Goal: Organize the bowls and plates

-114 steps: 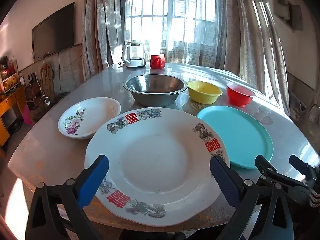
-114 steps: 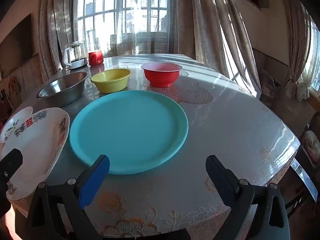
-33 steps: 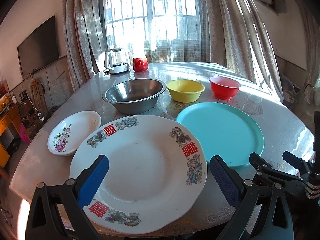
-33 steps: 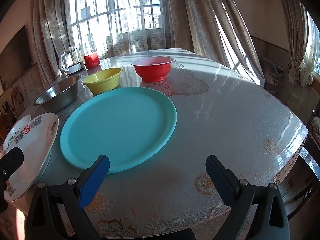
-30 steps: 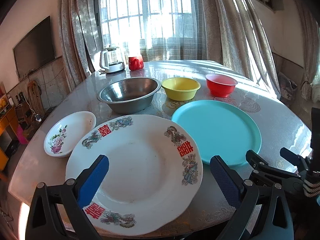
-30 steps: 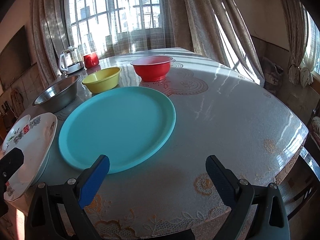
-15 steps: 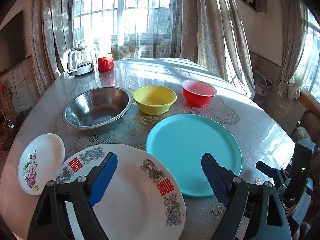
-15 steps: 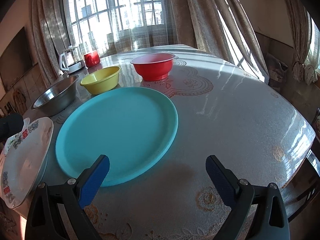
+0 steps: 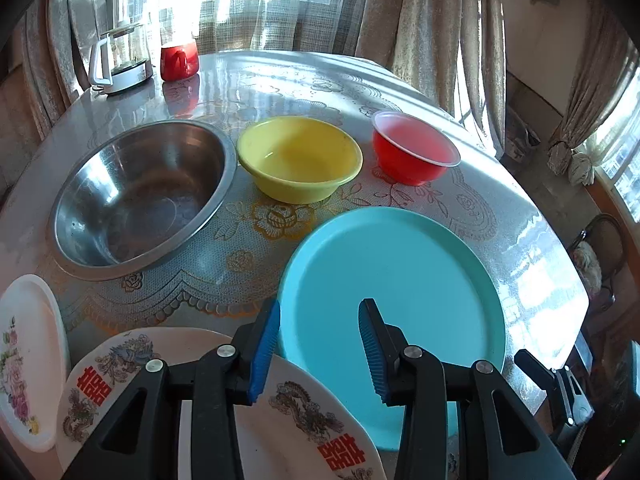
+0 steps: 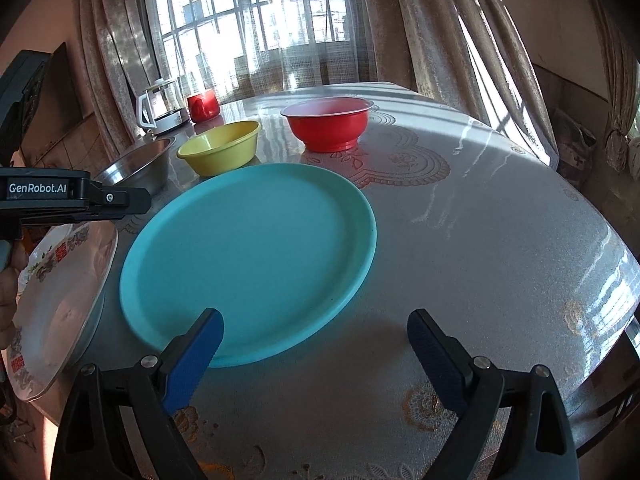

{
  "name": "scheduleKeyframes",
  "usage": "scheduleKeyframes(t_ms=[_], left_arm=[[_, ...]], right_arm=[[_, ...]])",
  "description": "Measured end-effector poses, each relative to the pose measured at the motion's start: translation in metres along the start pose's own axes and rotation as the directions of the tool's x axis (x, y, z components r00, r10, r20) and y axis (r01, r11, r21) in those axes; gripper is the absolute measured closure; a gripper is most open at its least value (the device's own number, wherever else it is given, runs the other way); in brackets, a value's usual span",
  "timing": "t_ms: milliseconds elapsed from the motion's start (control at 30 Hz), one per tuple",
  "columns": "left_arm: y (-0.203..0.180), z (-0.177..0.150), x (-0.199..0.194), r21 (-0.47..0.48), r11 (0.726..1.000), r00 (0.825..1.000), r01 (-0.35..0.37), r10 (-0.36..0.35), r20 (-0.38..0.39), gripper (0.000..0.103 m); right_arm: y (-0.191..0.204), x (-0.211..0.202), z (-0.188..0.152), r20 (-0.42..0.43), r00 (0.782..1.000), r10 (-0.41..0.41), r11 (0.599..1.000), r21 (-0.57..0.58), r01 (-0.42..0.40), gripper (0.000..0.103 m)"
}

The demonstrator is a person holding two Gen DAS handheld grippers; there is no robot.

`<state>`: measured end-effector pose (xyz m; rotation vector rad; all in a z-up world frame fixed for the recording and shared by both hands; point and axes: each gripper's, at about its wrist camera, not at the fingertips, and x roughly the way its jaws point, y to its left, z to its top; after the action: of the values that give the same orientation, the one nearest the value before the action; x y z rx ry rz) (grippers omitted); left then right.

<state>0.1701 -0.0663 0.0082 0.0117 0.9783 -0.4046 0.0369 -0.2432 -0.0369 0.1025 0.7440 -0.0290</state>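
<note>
At the bottom of the left wrist view, the left gripper (image 9: 318,346) is seen with its blue pads parted by a moderate gap and nothing held between them; it hangs over the near left edge of the teal plate (image 9: 400,284). Beneath its left finger, in the lower left of the frame, lies the large white plate with red characters (image 9: 296,416), and at the far left edge a small floral dish (image 9: 28,360) is partly cut off.

In the right wrist view, the right gripper (image 10: 316,350) is shown at the bottom with its fingers spread wide and nothing between them, its left pad just over the near rim of the teal plate, which fills the middle of the frame.

Further up in the left wrist view, a steel bowl (image 9: 140,192), a yellow bowl (image 9: 300,160) and a red bowl (image 9: 414,152) are ranged in a row from left to right on the round table (image 9: 520,216). In the upper left corner, a glass kettle (image 9: 120,60) and a red mug (image 9: 179,60) are set side by side before the curtained window (image 9: 248,0).
</note>
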Motion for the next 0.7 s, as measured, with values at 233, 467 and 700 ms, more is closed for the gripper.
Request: scheduleKeyframes(t_ms=[233, 467, 700], left_arm=[[0.004, 0.016, 0.028, 0.017, 0.998, 0.997, -0.056, 0.057, -0.054, 0.061], [0.003, 0.024, 0.047, 0.058, 0.996, 0.992, -0.068, 0.074, -0.101, 0.061], [0.002, 0.023, 0.057, 0.072, 0.996, 0.991, -0.060, 0.068, -0.118, 0.061]], right_arm=[[0.013, 0.004, 0.002, 0.003, 1.000, 0.004, 0.997, -0.075, -0.004, 0.008], [0.017, 0.002, 0.002, 0.007, 0.999, 0.031, 0.993, -0.111, -0.030, 0.008], [0.020, -0.003, 0.001, -0.004, 0.997, 0.080, 0.986, -0.144, -0.080, 0.008]])
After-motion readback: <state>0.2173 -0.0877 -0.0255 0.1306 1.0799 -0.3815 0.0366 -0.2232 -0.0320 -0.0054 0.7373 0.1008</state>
